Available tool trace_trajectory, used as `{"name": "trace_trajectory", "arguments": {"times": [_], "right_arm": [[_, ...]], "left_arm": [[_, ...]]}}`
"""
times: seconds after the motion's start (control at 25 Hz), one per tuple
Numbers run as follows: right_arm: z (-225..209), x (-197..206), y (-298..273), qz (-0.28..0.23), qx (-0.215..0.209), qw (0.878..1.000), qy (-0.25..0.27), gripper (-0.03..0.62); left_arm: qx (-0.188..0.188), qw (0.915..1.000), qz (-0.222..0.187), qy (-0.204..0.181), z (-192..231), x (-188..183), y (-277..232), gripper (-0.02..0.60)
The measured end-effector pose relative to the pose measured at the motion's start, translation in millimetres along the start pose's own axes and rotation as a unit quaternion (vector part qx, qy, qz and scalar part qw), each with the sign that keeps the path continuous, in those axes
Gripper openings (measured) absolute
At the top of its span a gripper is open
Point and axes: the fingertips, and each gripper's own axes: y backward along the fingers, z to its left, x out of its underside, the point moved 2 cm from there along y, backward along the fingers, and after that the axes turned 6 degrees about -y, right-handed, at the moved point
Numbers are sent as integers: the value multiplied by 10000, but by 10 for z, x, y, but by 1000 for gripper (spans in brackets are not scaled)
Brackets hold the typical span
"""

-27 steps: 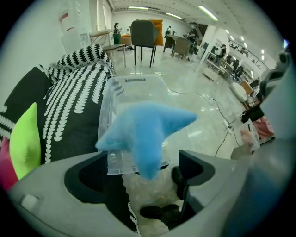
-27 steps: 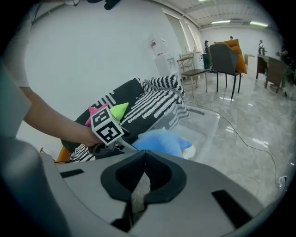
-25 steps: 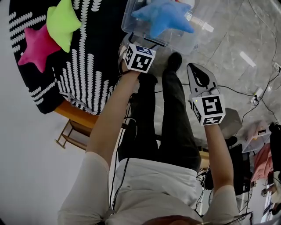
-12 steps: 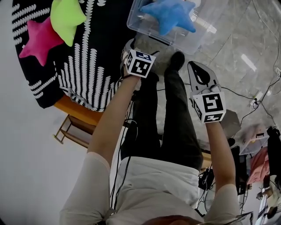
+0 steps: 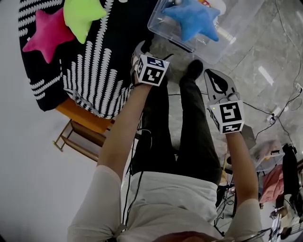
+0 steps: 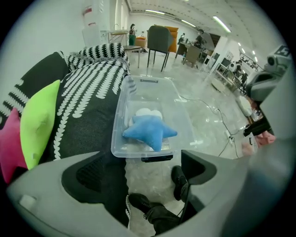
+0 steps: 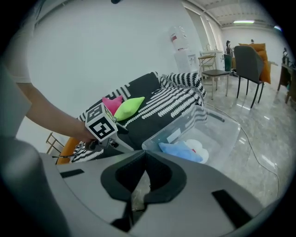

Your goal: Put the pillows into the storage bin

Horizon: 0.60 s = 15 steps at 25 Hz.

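Looking steeply down, what did the head view show? (Desk)

A person stood on the grey floor with the left gripper and the right gripper held out above a pair of black shoes. A blue star pillow lay inside the clear storage bin, which sat on the floor just beside the edge of a black-and-white cover. A green pillow overlapped a pink star pillow on that cover, well back from its bin-side edge. (Photographer)

And the left gripper view? (Desk)

Its jaws stood wide apart with nothing between them. Through the gap showed the shoes and the bin's near end. The blue star pillow rested toward that near end, on top of a white pillow. The green and pink pillows lay at the cover's far side from the bin. (Photographer)

The right gripper view? (Desk)

Its jaws were closed tip to tip and held nothing. Past them the left gripper hung in front of the cover. The bin sat on the floor against the cover's edge with the blue and white pillows inside, and the green and pink pair lay on the cover behind. (Photographer)
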Motion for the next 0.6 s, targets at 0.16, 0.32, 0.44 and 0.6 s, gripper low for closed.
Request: {"name": "trace_trajectory", "arguments": {"times": [0.16, 0.32, 0.44, 0.6], "right_arm": [[260, -52, -128, 47, -104, 9999, 63, 5], [613, -157, -397, 30, -269, 9995, 130, 5], [894, -227, -599, 26, -411, 9988, 272, 5], [1214, -311, -846, -69, -439, 9986, 280, 5]], "left_arm": [[-421, 9989, -156, 160, 346, 123, 156, 486], [-678, 9969, -251, 297, 806, 321, 271, 486], [-908, 9947, -283, 383, 1165, 496, 386, 486], [-1366, 9882, -424, 545, 1714, 726, 564, 486]]}}
